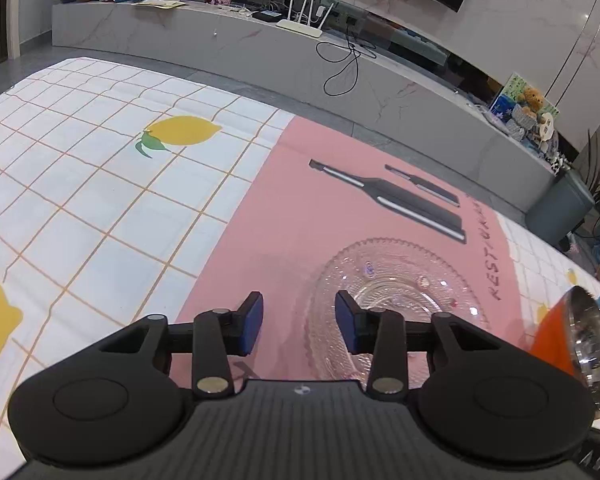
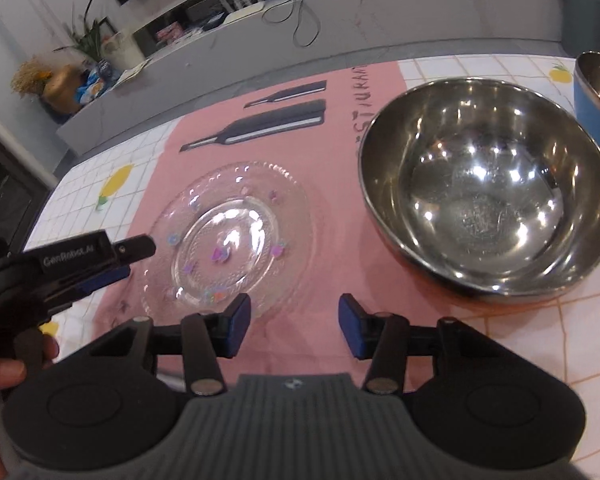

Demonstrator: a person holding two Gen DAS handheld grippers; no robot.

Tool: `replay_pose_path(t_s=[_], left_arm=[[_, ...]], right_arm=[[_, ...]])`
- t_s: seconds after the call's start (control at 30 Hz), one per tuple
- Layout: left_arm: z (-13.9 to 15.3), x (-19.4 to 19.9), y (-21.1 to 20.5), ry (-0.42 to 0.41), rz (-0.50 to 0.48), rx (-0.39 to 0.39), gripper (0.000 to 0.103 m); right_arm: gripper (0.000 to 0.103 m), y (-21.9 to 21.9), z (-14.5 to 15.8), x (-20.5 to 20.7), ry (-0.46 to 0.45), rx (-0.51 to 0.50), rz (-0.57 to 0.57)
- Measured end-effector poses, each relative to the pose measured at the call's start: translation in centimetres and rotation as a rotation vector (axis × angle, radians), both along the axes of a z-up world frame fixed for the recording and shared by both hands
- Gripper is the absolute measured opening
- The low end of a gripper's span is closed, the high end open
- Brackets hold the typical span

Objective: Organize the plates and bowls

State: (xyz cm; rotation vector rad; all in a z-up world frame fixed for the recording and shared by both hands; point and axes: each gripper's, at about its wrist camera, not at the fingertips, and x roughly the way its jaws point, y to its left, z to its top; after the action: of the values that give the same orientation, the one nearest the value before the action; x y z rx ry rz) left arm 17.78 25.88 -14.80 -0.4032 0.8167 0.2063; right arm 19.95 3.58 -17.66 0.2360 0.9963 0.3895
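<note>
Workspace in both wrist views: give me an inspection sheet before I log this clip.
Surface: lemon-print grid tablecloth with a pink placemat over it.
Job's things: glass plate flat on the placemat; steel bowl upright beside it, empty; blue bowl at the far right edge.
Clutter: nothing seen on the table.
Grippers: left gripper open over the plate's rim; right gripper open, empty.
Cables: black cable hanging off the TV shelf.
Surroundings: router, potted plant.

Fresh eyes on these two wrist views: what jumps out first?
The big steel bowl on the right edge of the pink placemat, with the clear glass plate flat on the mat to its left. Both the left gripper and right gripper hover open near the plate, holding nothing.
</note>
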Motion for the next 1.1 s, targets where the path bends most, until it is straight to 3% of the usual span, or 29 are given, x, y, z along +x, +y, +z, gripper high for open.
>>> replay_pose_path(t_s=[0.1, 0.13, 0.17, 0.27, 0.37, 0.57, 0.63, 0.73, 0.83, 0.97, 1.1], left_arm=[[-0.2, 0.0, -0.4, -0.020, -0.019, 0.021, 0.033], [-0.2, 0.0, -0.4, -0.026, -0.029, 0.008, 0.019], [-0.1, 0.0, -0.5, -0.029, -0.047, -0.013, 0.013], [0.2, -0.3, -1.5, -0.003, -0.060, 0.037, 0.013], [0.6, -1.4, -2.4, 0.024, -0.069, 0.056, 0.013], [0.8, -5.2, -4.1, 0.057, -0.092, 0.018, 0.014], [0.6, -5.3, -4.4, 0.059, -0.103, 0.019, 0.021], [0.3, -4.7, -3.8, 0.074, -0.094, -0.042, 0.026], [0.2, -4.1, -3.0, 0.054, -0.075, -0.072, 0.026], [-0.5, -3.6, -1.9, 0.002, -0.045, -0.146, 0.026], [-0.8, -3.4, -2.0, -0.025, -0.055, -0.117, 0.026]], right_arm=[[0.047, 0.4, -0.2, 0.6, -0.012, 0.021, -0.031], [0.032, 0.6, -0.3, 0.6, -0.014, 0.024, -0.030], [0.016, 0.7, -0.4, 0.7, -0.014, 0.025, -0.022], [0.011, 0.6, -0.5, 0.4, -0.027, 0.046, -0.007], [0.010, 0.0, -0.3, -0.1, -0.030, 0.037, 0.011], [0.009, -2.8, 0.3, -2.6, -0.002, 0.026, 0.040], [0.009, -3.3, 0.1, -3.1, 0.011, 0.036, 0.045], [0.016, -3.5, -0.2, -3.1, 0.043, 0.059, 0.055], [0.023, -3.9, -0.3, -2.7, 0.084, 0.107, 0.033], [0.023, -4.3, -0.6, -1.8, 0.117, 0.141, -0.002], [0.022, -5.0, -1.2, -0.9, 0.153, 0.209, -0.042]])
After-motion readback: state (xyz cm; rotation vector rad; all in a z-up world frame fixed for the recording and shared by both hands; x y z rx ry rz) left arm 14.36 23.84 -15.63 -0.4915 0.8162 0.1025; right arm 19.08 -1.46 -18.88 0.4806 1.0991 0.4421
